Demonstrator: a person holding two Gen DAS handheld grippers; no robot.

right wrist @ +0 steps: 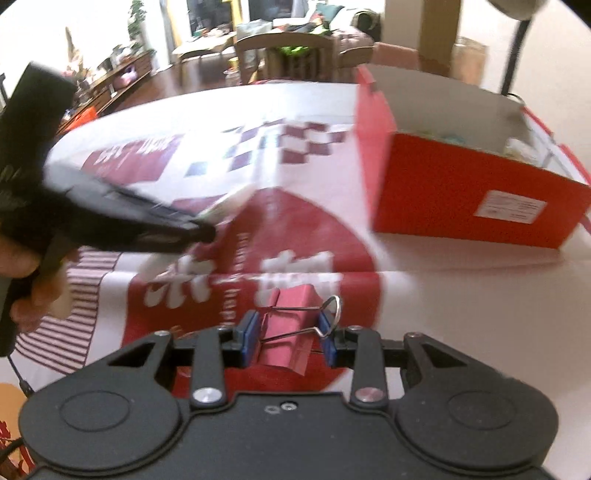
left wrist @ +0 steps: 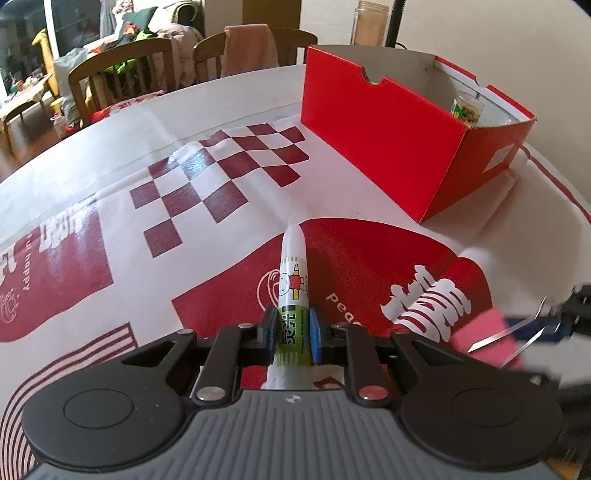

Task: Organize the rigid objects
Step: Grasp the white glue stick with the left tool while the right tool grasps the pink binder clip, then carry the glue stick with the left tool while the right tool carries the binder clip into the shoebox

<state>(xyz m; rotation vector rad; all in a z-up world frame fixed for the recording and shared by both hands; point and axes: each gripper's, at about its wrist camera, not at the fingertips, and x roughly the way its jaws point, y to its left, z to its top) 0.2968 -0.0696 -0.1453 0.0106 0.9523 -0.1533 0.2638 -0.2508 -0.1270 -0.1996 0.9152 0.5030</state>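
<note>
My left gripper (left wrist: 292, 338) is shut on a green and white highlighter pen (left wrist: 293, 291) that points forward above the tablecloth. My right gripper (right wrist: 289, 338) is shut on a pink binder clip (right wrist: 291, 326) with silver wire handles; the clip also shows blurred at the right edge of the left wrist view (left wrist: 491, 341). The open red cardboard box (left wrist: 391, 144) stands ahead on the right, with a small green-labelled jar (left wrist: 467, 109) inside. The box also shows in the right wrist view (right wrist: 472, 199), ahead on the right. The left gripper shows blurred at the left of the right wrist view (right wrist: 207, 225).
The table carries a red and white printed cloth (left wrist: 207, 177) with a checker pattern. Wooden chairs (left wrist: 122, 74) stand behind the far table edge. A glass jar (left wrist: 371, 22) and a black lamp post (left wrist: 395, 22) stand behind the box.
</note>
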